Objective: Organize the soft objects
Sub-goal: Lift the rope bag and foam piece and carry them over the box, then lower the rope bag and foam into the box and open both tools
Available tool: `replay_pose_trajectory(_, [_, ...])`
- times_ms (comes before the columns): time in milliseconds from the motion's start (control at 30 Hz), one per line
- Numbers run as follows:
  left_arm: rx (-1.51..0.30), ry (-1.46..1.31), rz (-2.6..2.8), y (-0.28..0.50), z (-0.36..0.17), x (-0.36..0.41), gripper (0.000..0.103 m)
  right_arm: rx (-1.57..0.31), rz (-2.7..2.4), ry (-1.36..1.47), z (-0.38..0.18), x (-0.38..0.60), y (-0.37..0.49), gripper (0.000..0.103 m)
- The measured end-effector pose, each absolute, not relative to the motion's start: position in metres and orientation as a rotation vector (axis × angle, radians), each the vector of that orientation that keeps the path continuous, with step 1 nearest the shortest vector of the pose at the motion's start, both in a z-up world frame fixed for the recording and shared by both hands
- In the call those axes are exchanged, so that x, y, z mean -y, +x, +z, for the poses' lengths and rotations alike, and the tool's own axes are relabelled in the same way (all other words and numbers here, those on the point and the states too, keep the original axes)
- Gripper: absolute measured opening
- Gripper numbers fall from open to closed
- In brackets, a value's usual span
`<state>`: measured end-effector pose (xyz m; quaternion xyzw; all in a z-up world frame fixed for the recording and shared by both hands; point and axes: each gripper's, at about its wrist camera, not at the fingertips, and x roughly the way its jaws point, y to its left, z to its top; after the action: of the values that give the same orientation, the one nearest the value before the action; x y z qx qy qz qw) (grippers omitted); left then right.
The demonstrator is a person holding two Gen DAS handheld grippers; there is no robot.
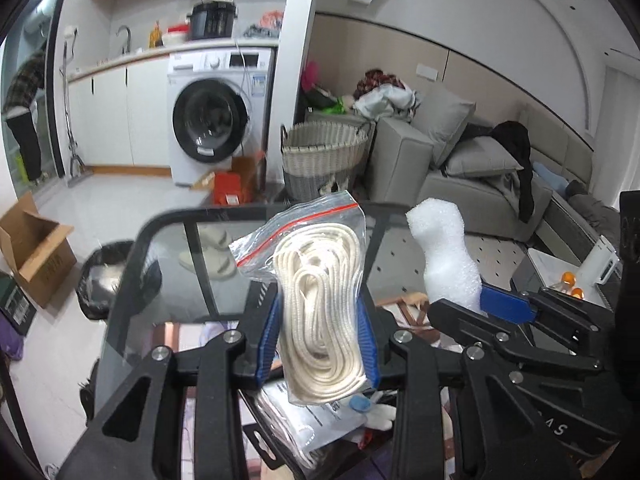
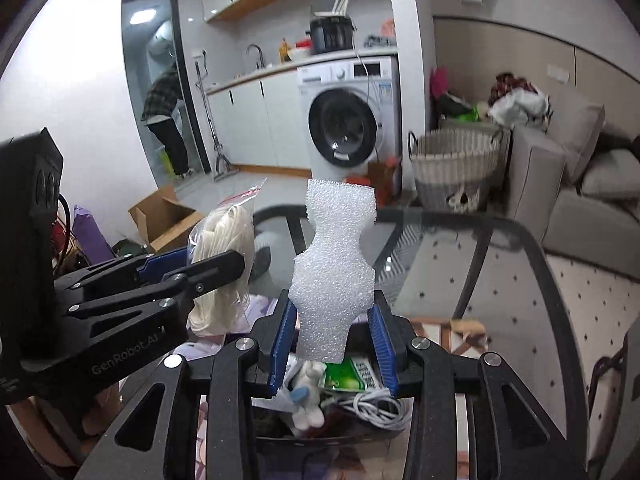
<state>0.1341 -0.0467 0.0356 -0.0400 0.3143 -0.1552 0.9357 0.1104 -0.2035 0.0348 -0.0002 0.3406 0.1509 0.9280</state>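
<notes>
My left gripper (image 1: pixel 320 336) is shut on a clear zip bag of white rope (image 1: pixel 320 304) and holds it upright above the glass table (image 1: pixel 168 264). The bag also shows in the right wrist view (image 2: pixel 224 264), with the left gripper (image 2: pixel 192 276) at the left. My right gripper (image 2: pixel 334 344) is shut on a white foam piece (image 2: pixel 336 272), held upright. In the left wrist view the foam piece (image 1: pixel 444 256) and right gripper (image 1: pixel 480 304) sit at the right. Both grippers hover side by side over a dark bin of items (image 2: pixel 344 396).
The bin below holds a white cable (image 2: pixel 372 404), a green packet (image 2: pixel 352 376) and a small plush toy (image 2: pixel 308 396). A wicker laundry basket (image 1: pixel 320 156) stands beyond the table, a grey sofa (image 1: pixel 472 184) to the right, a cardboard box (image 1: pixel 32 252) on the floor left.
</notes>
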Motion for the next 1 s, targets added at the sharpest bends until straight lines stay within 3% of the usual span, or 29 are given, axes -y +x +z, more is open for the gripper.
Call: replay_pose_trajectory(1000, [-0.883,-0.031,-0.319,0.150,-0.005,0.058,0.033,-1.001,0.280,-0.034,-0.032,0.208,0.149,0.037])
